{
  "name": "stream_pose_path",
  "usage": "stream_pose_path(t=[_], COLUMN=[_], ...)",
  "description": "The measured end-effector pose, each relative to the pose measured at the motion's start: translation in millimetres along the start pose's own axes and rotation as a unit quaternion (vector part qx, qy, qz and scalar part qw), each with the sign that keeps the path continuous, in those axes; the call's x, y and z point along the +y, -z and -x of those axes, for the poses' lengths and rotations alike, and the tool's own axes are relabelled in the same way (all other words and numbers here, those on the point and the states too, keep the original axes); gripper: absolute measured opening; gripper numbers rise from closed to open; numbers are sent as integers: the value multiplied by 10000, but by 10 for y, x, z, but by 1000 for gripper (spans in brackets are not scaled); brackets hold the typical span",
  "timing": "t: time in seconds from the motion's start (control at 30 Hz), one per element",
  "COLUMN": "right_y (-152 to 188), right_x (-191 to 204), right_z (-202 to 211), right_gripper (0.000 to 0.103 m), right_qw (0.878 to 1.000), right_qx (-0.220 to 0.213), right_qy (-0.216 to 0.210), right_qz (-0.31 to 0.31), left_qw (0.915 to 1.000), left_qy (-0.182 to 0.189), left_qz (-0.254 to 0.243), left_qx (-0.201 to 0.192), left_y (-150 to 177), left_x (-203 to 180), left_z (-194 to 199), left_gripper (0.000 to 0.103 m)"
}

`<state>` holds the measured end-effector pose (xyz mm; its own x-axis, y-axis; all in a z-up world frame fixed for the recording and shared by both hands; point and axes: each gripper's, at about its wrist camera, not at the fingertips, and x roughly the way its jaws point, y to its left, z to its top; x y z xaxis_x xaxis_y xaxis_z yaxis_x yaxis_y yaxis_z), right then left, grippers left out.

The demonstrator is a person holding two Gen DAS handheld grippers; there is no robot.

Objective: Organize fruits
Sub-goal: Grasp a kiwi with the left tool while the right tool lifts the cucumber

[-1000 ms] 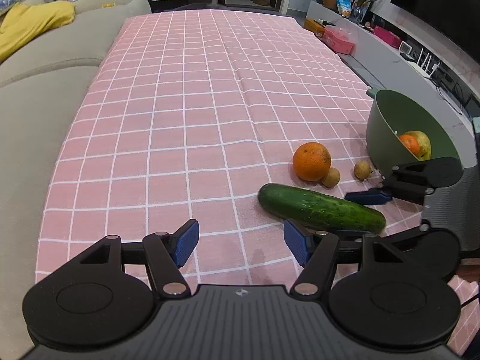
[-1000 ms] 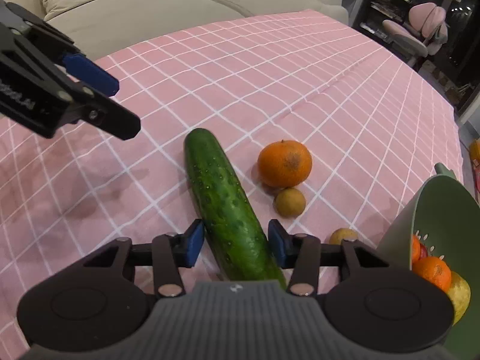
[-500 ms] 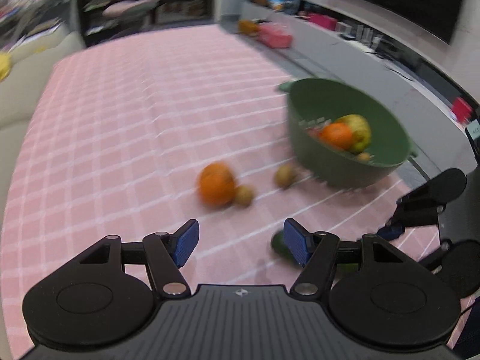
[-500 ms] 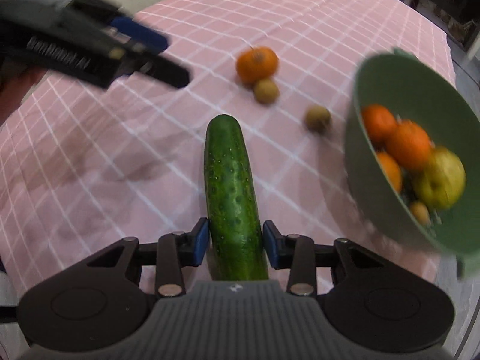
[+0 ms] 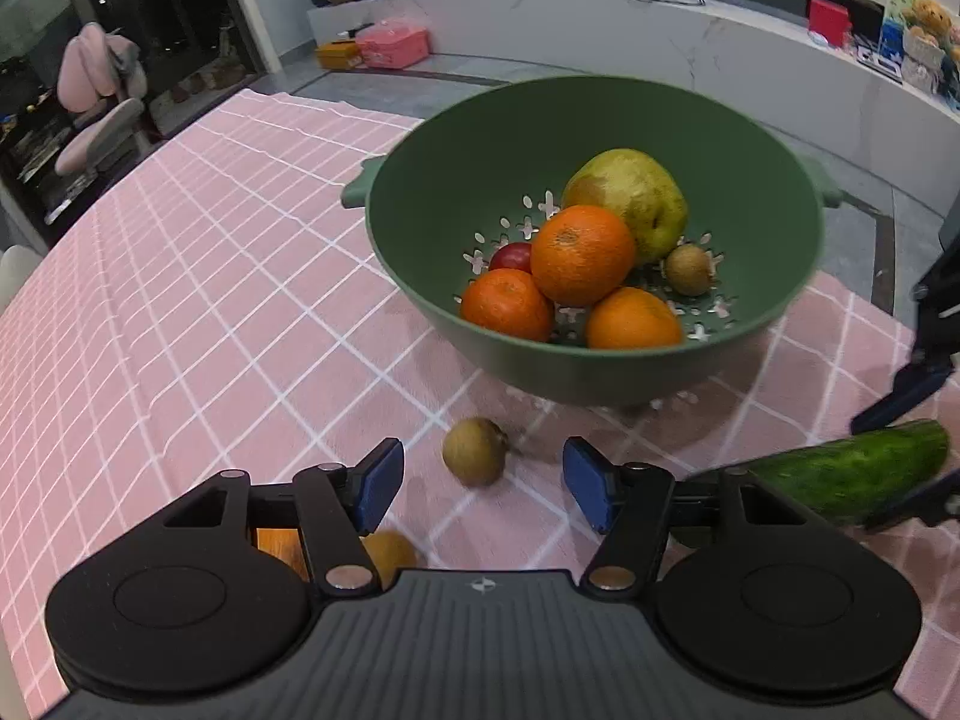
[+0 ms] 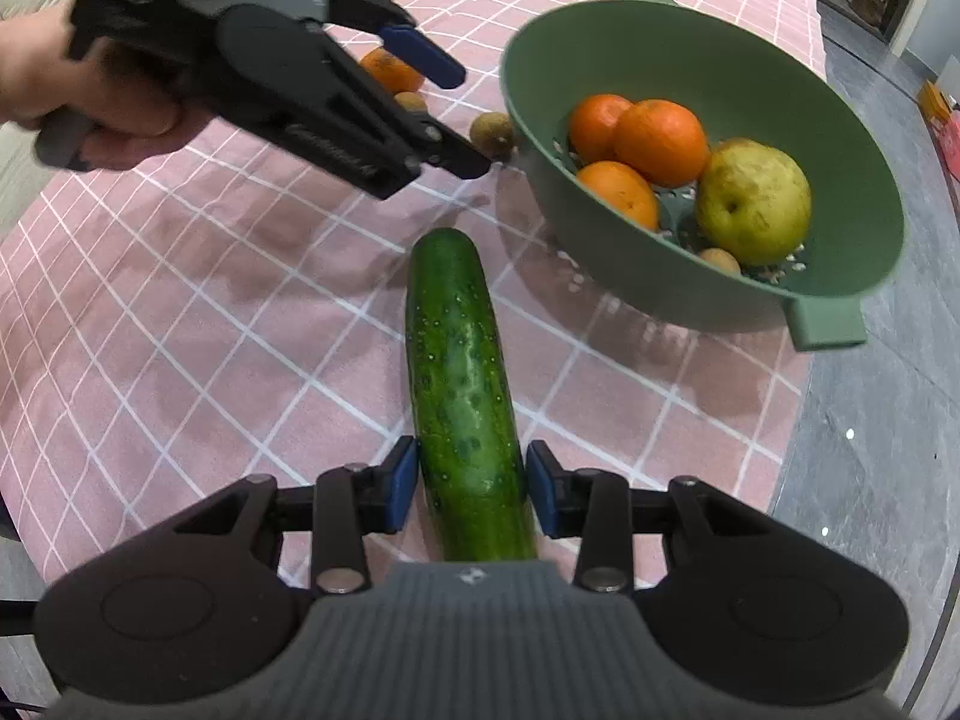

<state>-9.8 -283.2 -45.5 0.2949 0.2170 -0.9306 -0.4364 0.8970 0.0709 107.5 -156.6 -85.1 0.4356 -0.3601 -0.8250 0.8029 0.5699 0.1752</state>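
- The pink checked tablecloth (image 5: 180, 300) fills the left and lower part of both views.
- The green colander bowl (image 5: 432, 228) sits upper centre in the left view, holding oranges, a pear (image 5: 627, 201) and small fruit.
- The cucumber (image 6: 462, 384) runs up the centre of the right view, clamped between the right gripper (image 6: 471, 486) pads.
- The left gripper (image 5: 480, 483), jaws closing but apart, straddles a small brown fruit (image 5: 475, 452) at lower centre without touching it.
- Step in hand, as I judge: gathering loose pieces toward the bowl. Next, the left pads must meet on the small fruit; the cucumber needs lifting over the rim.
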Motion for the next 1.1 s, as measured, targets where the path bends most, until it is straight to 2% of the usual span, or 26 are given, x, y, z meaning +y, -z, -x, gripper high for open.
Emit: stream_pose_path(t=[0.13, 0.17, 0.33, 0.4, 0.43, 0.7, 0.8, 0.97, 1.1], right_y=[26, 23, 14, 10, 3, -59, -85, -128, -171], right_x=[7, 17, 17, 20, 25, 51, 81, -30, -80], right_z=[5, 4, -26, -42, -43, -79, -94, -47, 67], right_gripper=[36, 37, 41, 41, 41, 42, 37, 34, 34], right_qw=[10000, 10000, 10000, 10000, 10000, 9999, 9998, 9996, 9987], right_qx=[10, 14, -3, 6, 11, -101, -117, 23, -51], right_qy=[18, 28, 69, 72, 70, 54, 108, -103, -236], right_qz=[35, 46, 22, 41, 55, 10, 124, -270, -458], left_qw=[9999, 9998, 9996, 9992, 9990, 9983, 9978, 9970, 9965], left_qy=[106, 136, 277, 368, 397, 463, 493, 409, 272], left_qz=[-26, -33, 72, 145, 181, 333, 445, 656, 767], left_qx=[123, 163, 36, 8, 6, 72, 60, -75, -166], left_y=[-25, -20, 23, 30, 36, 60, 65, 90, 127], left_x=[58, 63, 111, 123, 134, 161, 188, 258, 320], left_z=[-144, -171, -179, -173, -163, -107, -61, 187, 440], left_gripper=[62, 57, 48, 35, 33, 27, 27, 27, 27])
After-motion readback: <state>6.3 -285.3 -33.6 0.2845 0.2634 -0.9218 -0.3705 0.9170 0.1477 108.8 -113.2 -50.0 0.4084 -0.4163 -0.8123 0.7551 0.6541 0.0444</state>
